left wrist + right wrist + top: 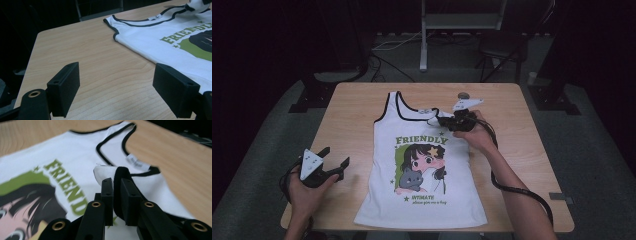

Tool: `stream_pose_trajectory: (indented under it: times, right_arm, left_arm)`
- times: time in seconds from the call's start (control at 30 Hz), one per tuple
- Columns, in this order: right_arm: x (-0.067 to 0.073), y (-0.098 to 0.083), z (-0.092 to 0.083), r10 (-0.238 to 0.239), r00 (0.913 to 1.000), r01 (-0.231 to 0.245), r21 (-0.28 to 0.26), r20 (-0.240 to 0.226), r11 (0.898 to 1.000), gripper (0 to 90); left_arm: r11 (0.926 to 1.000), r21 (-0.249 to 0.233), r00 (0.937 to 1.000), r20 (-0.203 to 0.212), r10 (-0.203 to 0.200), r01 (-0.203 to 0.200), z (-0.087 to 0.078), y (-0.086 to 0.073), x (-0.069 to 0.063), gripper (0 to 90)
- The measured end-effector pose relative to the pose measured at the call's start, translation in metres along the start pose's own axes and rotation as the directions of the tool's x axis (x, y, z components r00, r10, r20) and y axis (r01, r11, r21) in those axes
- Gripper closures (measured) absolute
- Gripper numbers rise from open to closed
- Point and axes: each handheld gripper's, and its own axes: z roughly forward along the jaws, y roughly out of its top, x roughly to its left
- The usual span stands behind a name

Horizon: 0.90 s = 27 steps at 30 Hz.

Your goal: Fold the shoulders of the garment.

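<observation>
A white tank top [384, 135] with black trim and a "FRIENDLY" cartoon print lies flat on the wooden table [357, 105], neck toward the far edge. My right gripper [439, 120] is at the top's right shoulder, shut on the black-edged shoulder strap [105, 172]; the strap is lifted and folded in over the chest. In the right gripper view the two jaws [116, 181] stand close together with the strap's trim pinched between them. My left gripper [336, 155] rests over bare table left of the shirt, open and holding nothing [120, 82]. The shirt's left shoulder [150, 42] lies beyond it.
A small round object [463, 95] sits near the table's far edge, behind the right gripper. The right gripper's black cable [512, 187] trails along the forearm over the table's right side. A metal stand [424, 50] and dark furniture stand on the floor beyond the table.
</observation>
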Motion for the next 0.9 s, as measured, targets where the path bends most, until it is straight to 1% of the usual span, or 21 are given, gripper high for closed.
stream_pose_trajectory:
  times: [0.1, 0.3, 0.33, 0.47, 0.53, 0.57, 0.63, 0.7, 0.8, 0.9]
  right_arm:
    - [0.006, -0.007, 0.001, -0.021, 0.9997, 0.021, 0.018, -0.013, 1.000, 80.1]
    - [0.018, -0.019, 0.001, -0.037, 0.9982, 0.039, 0.046, -0.046, 0.998, 78.0]
    - [0.019, -0.021, 0.002, -0.046, 0.9976, 0.048, 0.049, -0.051, 0.998, 77.7]
    - [0.027, -0.026, 0.001, -0.057, 0.9951, 0.062, 0.062, -0.080, 0.996, 76.1]
    - [0.029, -0.027, 0.001, -0.066, 0.9942, 0.072, 0.063, -0.085, 0.995, 75.0]
    - [0.031, -0.028, 0.001, -0.062, 0.9946, 0.067, 0.064, -0.083, 0.996, 74.3]
    - [0.031, -0.027, -0.001, -0.072, 0.9948, 0.076, 0.059, -0.072, 0.995, 72.2]
    - [0.031, -0.026, -0.001, -0.062, 0.9963, 0.066, 0.057, -0.059, 0.996, 68.1]
    - [0.031, -0.026, 0.002, -0.051, 0.9970, 0.055, 0.068, -0.058, 0.996, 64.4]
    - [0.031, -0.026, 0.008, -0.020, 0.9981, 0.024, 0.071, -0.059, 0.997, 62.7]
  left_arm:
    - [1.0000, -0.003, 1.0000, 0.002, -0.001, 0.001, 0.000, 0.000, -0.001, 21.4]
    - [1.0000, -0.005, 1.0000, 0.000, 0.007, -0.007, 0.000, 0.000, -0.001, 21.4]
    - [1.0000, -0.003, 1.0000, -0.001, 0.008, -0.008, 0.000, 0.000, -0.001, 21.4]
    - [1.0000, -0.005, 1.0000, 0.003, 0.004, -0.004, 0.000, 0.000, -0.002, 21.4]
    - [1.0000, -0.004, 1.0000, 0.004, 0.005, -0.005, 0.000, 0.001, -0.002, 21.4]
    - [1.0000, -0.004, 1.0000, 0.004, 0.005, -0.005, 0.000, 0.001, -0.003, 21.4]
    - [1.0000, -0.004, 1.0000, 0.005, 0.005, -0.005, 0.000, 0.001, -0.003, 21.4]
    - [1.0000, -0.005, 1.0000, 0.005, 0.006, -0.006, 0.000, 0.001, -0.003, 21.4]
    - [1.0000, -0.004, 1.0000, 0.005, 0.005, -0.005, 0.001, 0.001, -0.003, 21.4]
    - [1.0000, -0.009, 1.0000, 0.006, 0.005, -0.005, 0.000, 0.000, -0.003, 21.4]
